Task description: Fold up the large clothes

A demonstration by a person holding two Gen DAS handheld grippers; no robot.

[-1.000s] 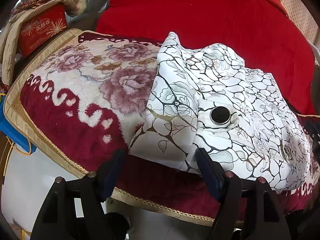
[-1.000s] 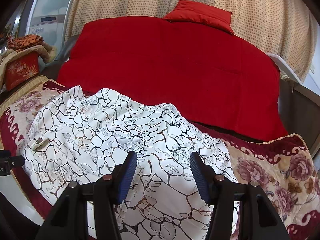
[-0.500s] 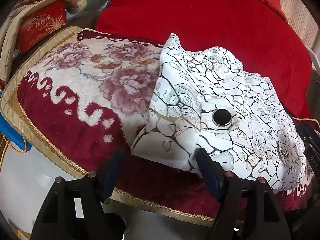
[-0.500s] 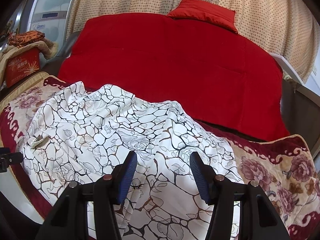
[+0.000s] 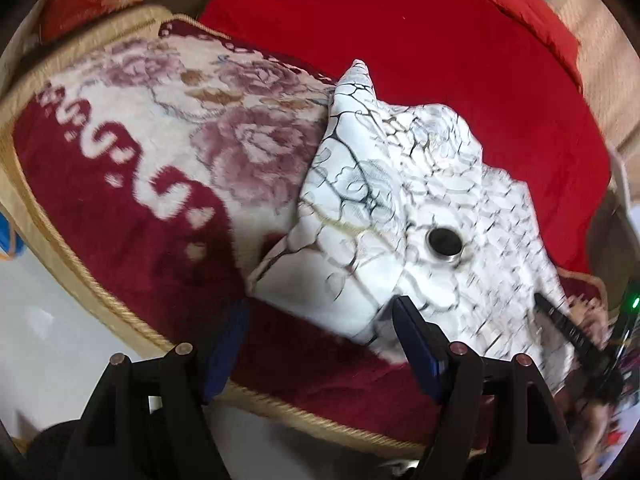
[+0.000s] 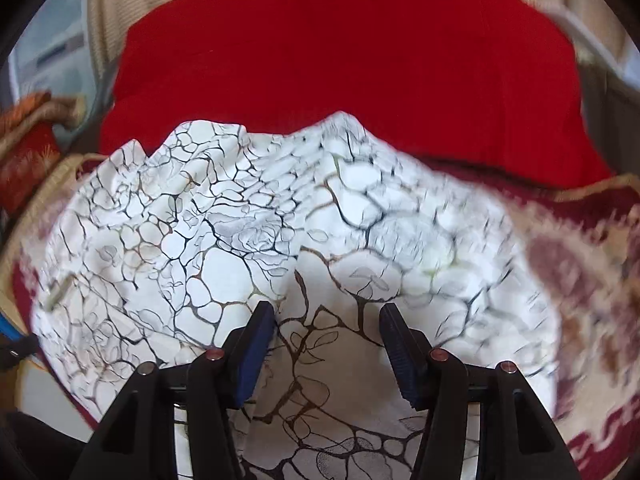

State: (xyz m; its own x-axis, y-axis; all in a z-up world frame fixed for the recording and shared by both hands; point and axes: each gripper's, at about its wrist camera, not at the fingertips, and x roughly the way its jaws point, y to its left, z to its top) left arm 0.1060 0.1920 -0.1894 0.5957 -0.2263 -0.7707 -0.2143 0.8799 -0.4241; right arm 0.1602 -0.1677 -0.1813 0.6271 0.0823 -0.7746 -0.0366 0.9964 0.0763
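Since the earlier frame the right claw (image 6: 326, 330) has dipped closer to the white garment (image 6: 248, 240), which now fills more of its view. Going left to right: the floral blanket (image 5: 132, 168) gives a soft, flat folding surface; the garment lies crumpled on it near the front edge, a large dark button (image 5: 444, 240) facing up. The left claw (image 5: 316, 322) hangs spread around the garment's near-left corner, pinching nothing, probably lining up a grasp. The right claw is likewise spread above the cloth, gripping nothing.
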